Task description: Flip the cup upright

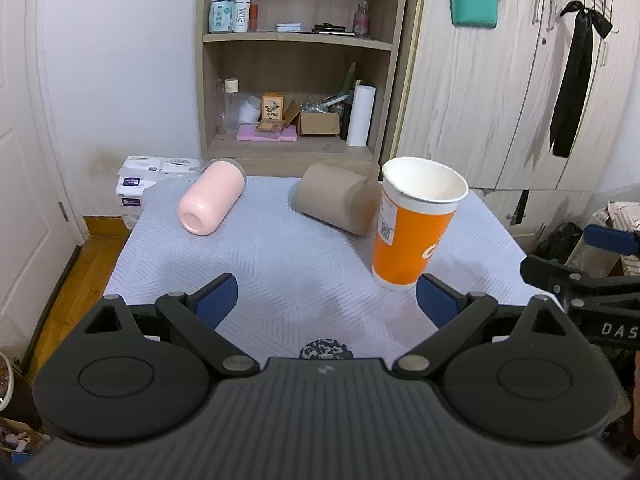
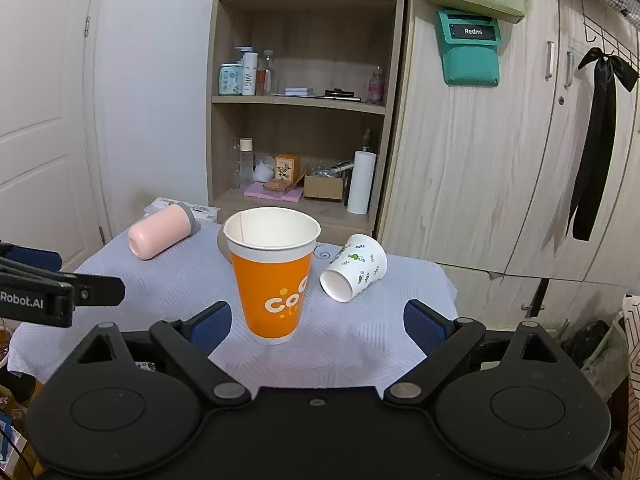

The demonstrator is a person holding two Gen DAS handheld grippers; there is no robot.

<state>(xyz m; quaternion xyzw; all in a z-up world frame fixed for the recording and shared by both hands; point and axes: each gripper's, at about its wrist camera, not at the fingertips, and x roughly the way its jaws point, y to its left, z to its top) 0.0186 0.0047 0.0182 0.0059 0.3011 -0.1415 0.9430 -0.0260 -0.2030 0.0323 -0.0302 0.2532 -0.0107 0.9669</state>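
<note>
An orange paper cup (image 1: 412, 224) (image 2: 274, 276) stands upright on the table, mouth up. A pink cup (image 1: 211, 202) (image 2: 160, 236) lies on its side at the far left. A brown cup (image 1: 336, 198) lies on its side behind the orange one; only a sliver of it shows in the right wrist view. A white cup with green leaf print (image 2: 354, 266) lies on its side at the right. My left gripper (image 1: 326, 300) is open and empty, just short of the orange cup. My right gripper (image 2: 318, 322) is open and empty, with the orange cup just ahead of its fingers.
The table carries a pale blue quilted cloth (image 1: 280, 264) (image 2: 360, 344). A wooden shelf unit (image 1: 296, 60) with bottles and boxes stands behind it, wardrobe doors (image 1: 500, 100) to the right, a white door (image 1: 20, 160) to the left. Tissue packs (image 1: 148, 180) sit by the far left corner.
</note>
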